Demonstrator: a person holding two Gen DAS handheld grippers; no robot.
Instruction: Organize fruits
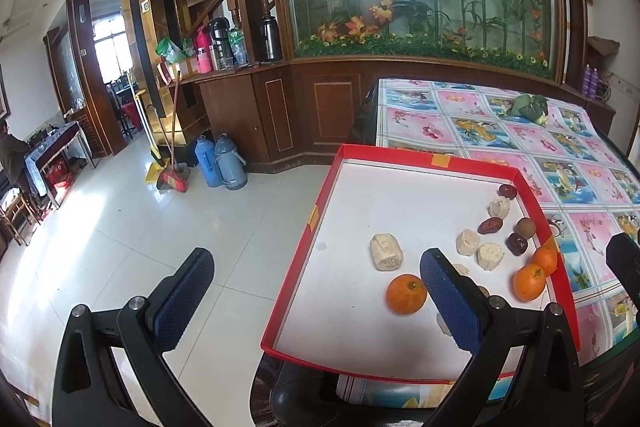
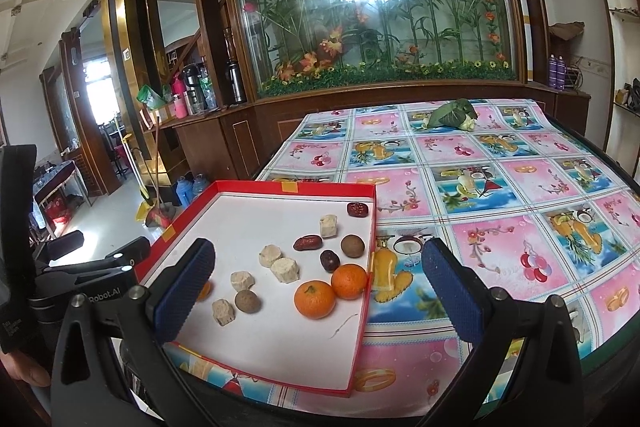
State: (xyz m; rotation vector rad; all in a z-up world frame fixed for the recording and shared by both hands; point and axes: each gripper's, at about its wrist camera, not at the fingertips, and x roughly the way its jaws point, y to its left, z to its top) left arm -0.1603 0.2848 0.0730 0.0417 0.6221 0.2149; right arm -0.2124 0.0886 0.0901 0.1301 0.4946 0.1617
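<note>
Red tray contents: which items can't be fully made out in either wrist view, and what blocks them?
- Third orange: right wrist view shows a sliver behind the right gripper's left finger; left wrist view shows it whole.
- Pale chunks behind the left gripper's right finger: count unclear in the left wrist view.
- Thin strand near the red tray's right wall: too small to identify.
- Leafy item on the far tablecloth: type unclear.

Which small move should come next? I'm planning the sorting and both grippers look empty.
Probably lower the open left gripper onto the lone round orange tangerine in the red-walled white tray; it lies nearest, apart from the other two tangerines.
</note>
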